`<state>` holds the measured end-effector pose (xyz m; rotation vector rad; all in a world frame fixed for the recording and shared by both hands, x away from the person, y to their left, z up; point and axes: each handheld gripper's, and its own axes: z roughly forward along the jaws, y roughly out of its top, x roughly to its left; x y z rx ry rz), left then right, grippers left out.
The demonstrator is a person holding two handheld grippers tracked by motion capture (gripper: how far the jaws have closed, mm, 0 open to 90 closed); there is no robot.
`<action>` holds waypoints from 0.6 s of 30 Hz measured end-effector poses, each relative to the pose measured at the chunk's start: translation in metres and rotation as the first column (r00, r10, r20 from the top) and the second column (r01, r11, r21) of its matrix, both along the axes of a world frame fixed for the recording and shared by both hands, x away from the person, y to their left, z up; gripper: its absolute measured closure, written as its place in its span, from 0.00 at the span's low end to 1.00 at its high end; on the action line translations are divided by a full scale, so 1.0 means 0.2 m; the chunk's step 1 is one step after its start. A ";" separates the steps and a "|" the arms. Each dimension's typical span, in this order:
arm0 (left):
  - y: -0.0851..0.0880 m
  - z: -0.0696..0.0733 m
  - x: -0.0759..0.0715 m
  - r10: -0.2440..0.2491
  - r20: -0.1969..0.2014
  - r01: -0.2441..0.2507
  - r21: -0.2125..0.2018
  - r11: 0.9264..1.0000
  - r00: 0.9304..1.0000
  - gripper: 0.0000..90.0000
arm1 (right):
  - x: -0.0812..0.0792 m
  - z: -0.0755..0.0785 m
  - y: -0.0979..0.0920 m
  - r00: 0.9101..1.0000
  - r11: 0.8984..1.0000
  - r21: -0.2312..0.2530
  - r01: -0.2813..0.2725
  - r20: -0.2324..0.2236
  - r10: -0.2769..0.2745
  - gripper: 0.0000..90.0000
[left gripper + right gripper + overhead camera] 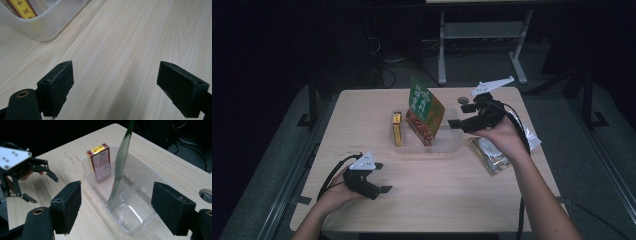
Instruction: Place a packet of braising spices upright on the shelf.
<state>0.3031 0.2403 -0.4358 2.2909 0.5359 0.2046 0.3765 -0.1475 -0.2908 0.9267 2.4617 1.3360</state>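
A clear plastic container [447, 142] stands mid-table. In it a yellow-and-red box [397, 129] stands upright at the left end, with a green-and-orange snack bag [424, 111] leaning beside it. My right gripper [460, 116] hovers at the container's right end, open, nothing between its jaws. In the right gripper view the gripper [116, 207] looks into the container [132, 220], where the box [100, 161] and the edge-on bag [122, 162] stand. My left gripper [382, 177] rests open at the near left. Its own view shows the gripper [115, 87] over bare wood.
A clear packet [489, 155] lies on the table right of the container, under my right wrist, with a white bag [532, 140] beyond it. A round cable hole [463, 100] sits behind the right gripper. The container's corner [45, 27] lies just ahead of the left gripper.
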 end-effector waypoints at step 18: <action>-0.02 -0.03 -0.01 -0.008 -0.010 0.008 0.006 1.000 1.000 0.15 | -0.16 -0.40 -0.18 0.998 0.995 -0.077 0.059 0.028 -0.057 0.30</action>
